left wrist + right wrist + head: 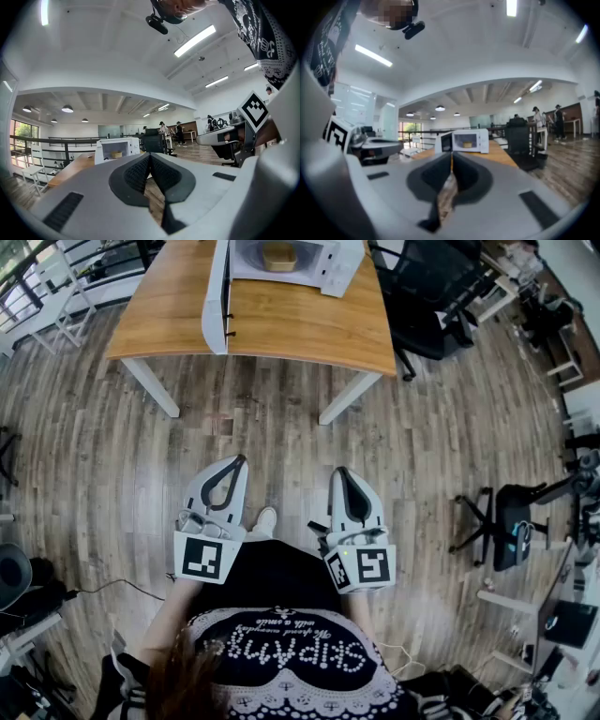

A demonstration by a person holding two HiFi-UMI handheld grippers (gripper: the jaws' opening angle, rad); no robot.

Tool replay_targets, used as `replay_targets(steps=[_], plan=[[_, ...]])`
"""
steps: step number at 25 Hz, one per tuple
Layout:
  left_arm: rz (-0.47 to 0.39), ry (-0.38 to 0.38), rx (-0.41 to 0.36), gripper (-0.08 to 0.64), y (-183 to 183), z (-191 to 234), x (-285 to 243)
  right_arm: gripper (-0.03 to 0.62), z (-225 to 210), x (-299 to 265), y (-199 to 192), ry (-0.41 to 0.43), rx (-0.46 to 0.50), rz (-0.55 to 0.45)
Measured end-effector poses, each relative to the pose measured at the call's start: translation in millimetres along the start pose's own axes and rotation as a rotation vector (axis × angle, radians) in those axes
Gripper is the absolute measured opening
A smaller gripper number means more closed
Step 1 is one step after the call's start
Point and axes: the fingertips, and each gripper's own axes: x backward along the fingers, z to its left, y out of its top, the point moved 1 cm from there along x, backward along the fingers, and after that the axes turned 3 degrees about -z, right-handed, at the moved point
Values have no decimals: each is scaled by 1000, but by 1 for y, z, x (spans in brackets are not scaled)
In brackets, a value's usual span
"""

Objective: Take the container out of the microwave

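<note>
Left gripper point(236, 465): fingers pressed together, nothing held. Ahead, the table point(300, 329) carries the microwave point(342, 263), with its door point(216, 292) swung open at left. The container point(278, 256) sits inside the cavity, well apart from both grippers. Right gripper point(341, 474): fingers likewise closed, empty. Step in hand: the approach. Close in on the table, part the fingers before entering, go in square clear of the door, and take the container by its wall.

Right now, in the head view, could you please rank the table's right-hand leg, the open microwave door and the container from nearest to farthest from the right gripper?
1. right-hand table leg, just ahead of the right gripper.
2. open microwave door, swung out toward the left.
3. container, inside the microwave, farthest back.
</note>
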Motion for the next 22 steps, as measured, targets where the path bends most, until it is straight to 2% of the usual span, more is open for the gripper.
replay_targets(steps=[22], plan=[[-1, 9, 30, 32, 3, 3, -10, 35, -6, -6, 1, 10, 17, 7]])
